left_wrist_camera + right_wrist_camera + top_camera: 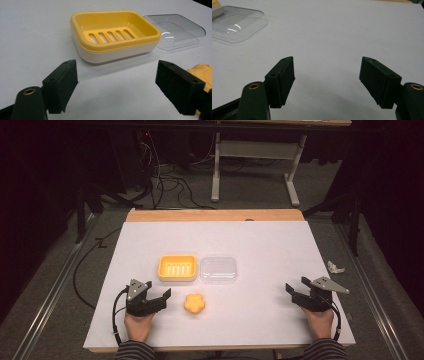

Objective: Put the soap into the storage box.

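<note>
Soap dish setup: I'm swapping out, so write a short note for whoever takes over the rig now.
Left gripper: open, empty, beside the orange flower-shaped soap.
Right gripper: open, empty, near the table's right edge.
Yellow slotted soap dish sits mid-table, empty; its clear plastic lid lies just right of it.
Done: nothing visible.
Left, probably: soap into dish, lid on.

Yellow soap dish w/ white base stands upright near table centre, open, slotted drain insert inside, no soap in it. Clear plastic lid lies flat just beside it on the right, approx. touching. Orange flower-shaped soap lies in front of both, apart from the dish.
</note>
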Demonstrator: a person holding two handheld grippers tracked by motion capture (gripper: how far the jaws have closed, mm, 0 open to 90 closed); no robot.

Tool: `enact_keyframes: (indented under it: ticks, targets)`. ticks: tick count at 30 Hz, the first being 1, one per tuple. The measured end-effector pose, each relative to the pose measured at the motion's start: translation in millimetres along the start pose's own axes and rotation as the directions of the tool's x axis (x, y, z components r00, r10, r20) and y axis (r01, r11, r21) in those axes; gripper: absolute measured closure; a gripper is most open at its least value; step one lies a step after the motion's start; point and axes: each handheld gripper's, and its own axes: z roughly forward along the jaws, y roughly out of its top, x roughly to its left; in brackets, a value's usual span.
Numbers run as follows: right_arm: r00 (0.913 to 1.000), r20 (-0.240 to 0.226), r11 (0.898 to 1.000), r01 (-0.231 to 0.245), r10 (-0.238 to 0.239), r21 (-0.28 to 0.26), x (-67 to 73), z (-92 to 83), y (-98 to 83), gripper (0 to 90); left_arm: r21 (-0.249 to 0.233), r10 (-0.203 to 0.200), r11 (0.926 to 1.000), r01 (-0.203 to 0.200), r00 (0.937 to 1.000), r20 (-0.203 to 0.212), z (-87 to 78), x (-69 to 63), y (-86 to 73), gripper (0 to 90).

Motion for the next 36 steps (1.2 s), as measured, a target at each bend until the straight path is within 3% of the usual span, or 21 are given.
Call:
enact_keyframes:
  ticks: [5,9,14,25,36]
  targets:
    - [0.9999,0.004,1.0,-0.011,0.011,-0.007,-0.6,-0.8,-0.3,28.6,0.046,-0.001,0.999,0.001,1.0,0.006,3.7,0.6,2.3,17.1]
    - [0.9999,0.004,1.0,-0.011,0.011,0.0,-0.7,0.0,0.0,28.6,0.049,-0.008,0.9988,0.009,0.9998,-0.018,4.3,0.3,2.7,15.7]
    - [0.9998,-0.002,1.0,-0.02,0.02,0.011,-2.1,1.3,0.5,28.7,0.057,-0.015,0.9982,0.015,0.9999,-0.003,4.7,1.6,3.8,15.2]
    - [1.0,0.002,1.0,-0.007,0.007,0.0,-0.8,0.0,0.0,28.6,0.085,0.025,0.996,-0.026,0.9996,0.014,6.1,-4.5,7.5,14.2]
    - [1.0,0.004,1.0,-0.007,0.007,-0.004,0.0,-0.7,-0.2,28.7,0.117,0.035,0.9923,-0.04,0.9982,0.048,2.3,-8.4,8.1,12.6]
